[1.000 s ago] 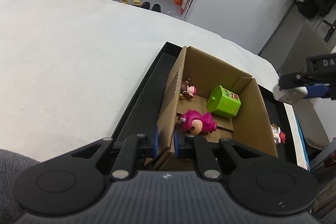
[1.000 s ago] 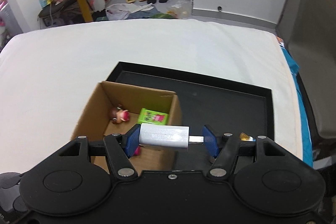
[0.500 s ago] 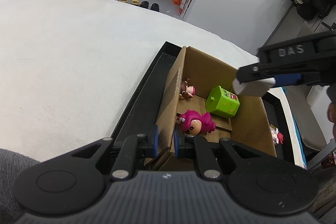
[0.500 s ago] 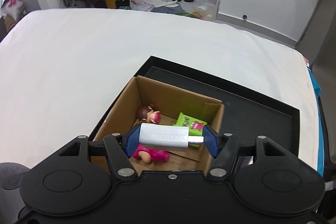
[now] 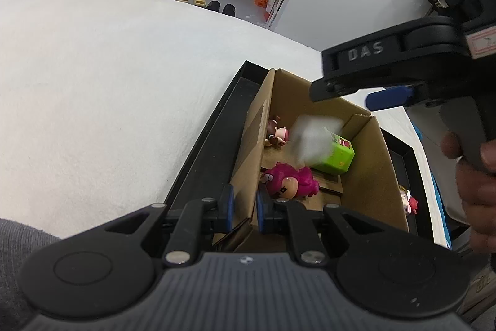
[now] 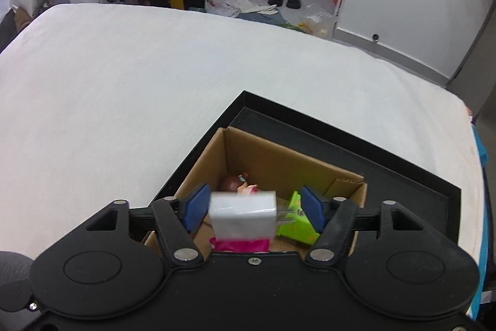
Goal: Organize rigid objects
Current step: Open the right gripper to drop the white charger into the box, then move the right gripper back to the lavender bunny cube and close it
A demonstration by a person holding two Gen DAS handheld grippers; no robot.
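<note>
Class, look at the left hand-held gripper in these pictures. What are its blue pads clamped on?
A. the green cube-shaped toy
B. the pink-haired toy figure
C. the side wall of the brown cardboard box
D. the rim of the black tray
C: in the left wrist view the left hand-held gripper has its blue pads pressed on either face of the side wall of the brown cardboard box, while the toys lie loose inside.

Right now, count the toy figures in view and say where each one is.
3. Magenta figure near the box's near end, small brown-haired figure farther back inside the cardboard box, little one on the black tray outside. Others may be hidden.
</note>
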